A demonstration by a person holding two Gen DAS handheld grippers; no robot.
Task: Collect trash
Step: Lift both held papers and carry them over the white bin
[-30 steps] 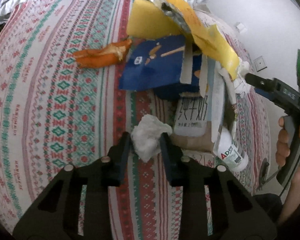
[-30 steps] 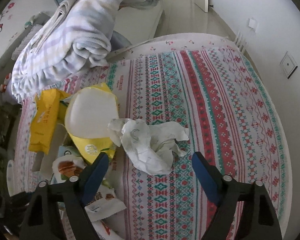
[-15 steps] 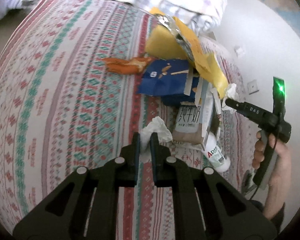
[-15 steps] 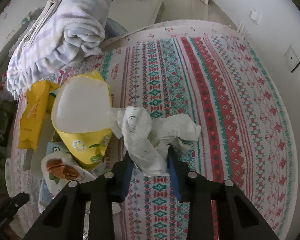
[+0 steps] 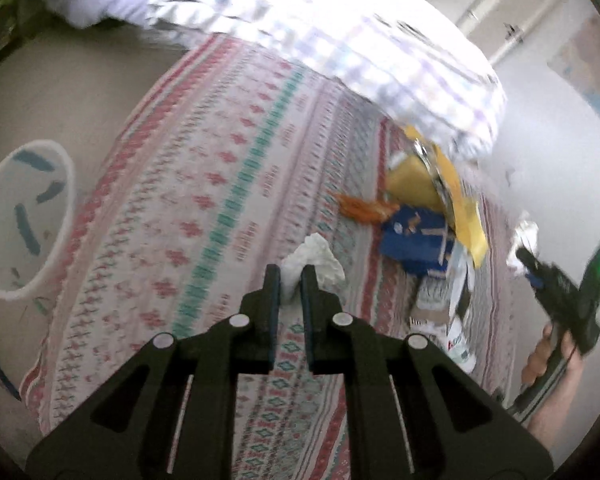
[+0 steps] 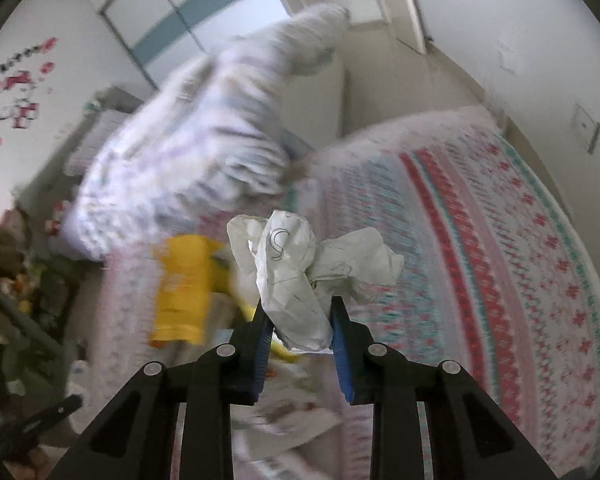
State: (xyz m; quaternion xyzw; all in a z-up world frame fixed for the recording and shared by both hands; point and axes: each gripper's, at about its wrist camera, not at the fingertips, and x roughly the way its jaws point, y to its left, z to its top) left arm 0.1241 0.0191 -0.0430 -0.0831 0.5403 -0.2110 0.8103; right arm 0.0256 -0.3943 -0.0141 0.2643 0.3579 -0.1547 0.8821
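A bed spread with a red, teal and white patterned sheet (image 5: 228,184) fills both views, a rumpled pale checked blanket (image 5: 340,32) at its far end. A second ago both grippers stood open around their targets; now each has closed and lifted. The left gripper (image 5: 287,280) pinches a small crumpled white tissue (image 5: 314,258), raised off the sheet. The right gripper (image 6: 298,316) clamps a larger crumpled white paper with pen marks (image 6: 300,264), also clear of the bed. A white round bin (image 5: 28,216) on the floor to the left has swung into view, likely the next stop. Yellow, blue and orange wrappers (image 5: 424,208) remain piled at right.
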